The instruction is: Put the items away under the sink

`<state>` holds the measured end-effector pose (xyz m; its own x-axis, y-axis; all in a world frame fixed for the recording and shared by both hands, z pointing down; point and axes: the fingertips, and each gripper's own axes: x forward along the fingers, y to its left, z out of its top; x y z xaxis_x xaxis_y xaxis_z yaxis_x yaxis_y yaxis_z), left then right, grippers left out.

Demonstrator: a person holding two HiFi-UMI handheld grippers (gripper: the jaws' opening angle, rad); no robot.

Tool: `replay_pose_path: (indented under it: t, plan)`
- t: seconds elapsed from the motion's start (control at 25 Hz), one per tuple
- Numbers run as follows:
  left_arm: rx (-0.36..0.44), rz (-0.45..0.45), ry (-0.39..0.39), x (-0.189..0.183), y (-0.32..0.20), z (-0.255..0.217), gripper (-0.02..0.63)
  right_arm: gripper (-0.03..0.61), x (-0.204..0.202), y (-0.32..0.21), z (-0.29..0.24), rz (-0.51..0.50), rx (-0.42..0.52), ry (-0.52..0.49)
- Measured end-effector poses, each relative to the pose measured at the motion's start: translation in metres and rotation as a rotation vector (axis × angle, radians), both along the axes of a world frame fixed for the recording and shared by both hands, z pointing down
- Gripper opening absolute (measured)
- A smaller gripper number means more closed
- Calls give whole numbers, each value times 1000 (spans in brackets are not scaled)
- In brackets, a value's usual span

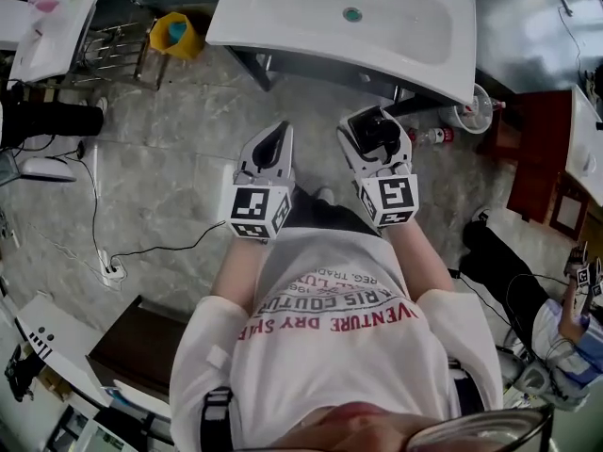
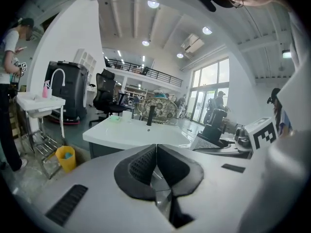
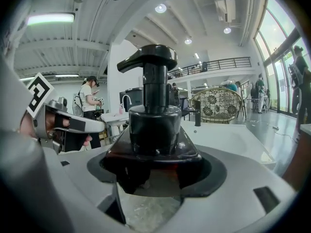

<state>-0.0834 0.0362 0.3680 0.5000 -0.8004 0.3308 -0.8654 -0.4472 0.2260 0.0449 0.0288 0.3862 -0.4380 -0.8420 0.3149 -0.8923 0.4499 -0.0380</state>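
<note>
Pump bottle [image 3: 154,106], dark-bodied with a black pump head, stands upright between the jaws of my right hand-held gripper [image 3: 155,157], which are closed against its body. My left hand-held gripper [image 2: 156,148] is just beside the right one, its jaws pressed together with nothing between them. Ahead of both hand-held grippers stands the white sink [image 1: 283,8]. Beyond the right hand-held gripper, below the sink's edge, a small bottle [image 1: 431,137] lies on the floor.

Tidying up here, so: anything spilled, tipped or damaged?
One small bottle appears to lie on its side on the floor by the sink's right end; the pump bottle in the right gripper stands upright.
</note>
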Motion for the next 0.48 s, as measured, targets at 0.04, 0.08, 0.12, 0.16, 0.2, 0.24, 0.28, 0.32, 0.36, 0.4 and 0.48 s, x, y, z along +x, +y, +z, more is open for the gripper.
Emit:
replay_pose_path:
  t: [0.04,0.08,0.12,0.16,0.2,0.24,0.28,0.32,0.36,0.4,0.48]
  plan:
    - [4,-1,-4,-3,-6,9,23,371,-4,-2,8,-11,11,0]
    - [11,-4,-11,-6,-13,20,23,371,-7,-6,19,-21,19,3]
    - [18,-9,-18,-8,-20,32,23,371,-9,-11,33,-30,24,7]
    - [23,-15,-24,-10,-26,46,23,371,-11,-16,48,-37,24,11]
    - [27,-17,-29,-12,-32,62,23,371,-13,-19,66,-40,20,11]
    - [32,-12,-37,-13,-37,78,23,371,-14,-23,84,-41,16,9]
    - [40,-1,-48,-13,-43,95,23,371,-16,-27,103,-42,12,7]
    - [51,13,-60,-13,-49,111,23,371,-18,-32,123,-41,9,6]
    - [64,25,-68,-13,-55,127,23,371,-20,-37,143,-41,6,6]
    - [77,32,-72,-14,-61,143,23,371,-21,-41,162,-39,3,8]
    - [93,31,-76,-17,-72,178,23,371,-24,-50,200,-37,6,12]
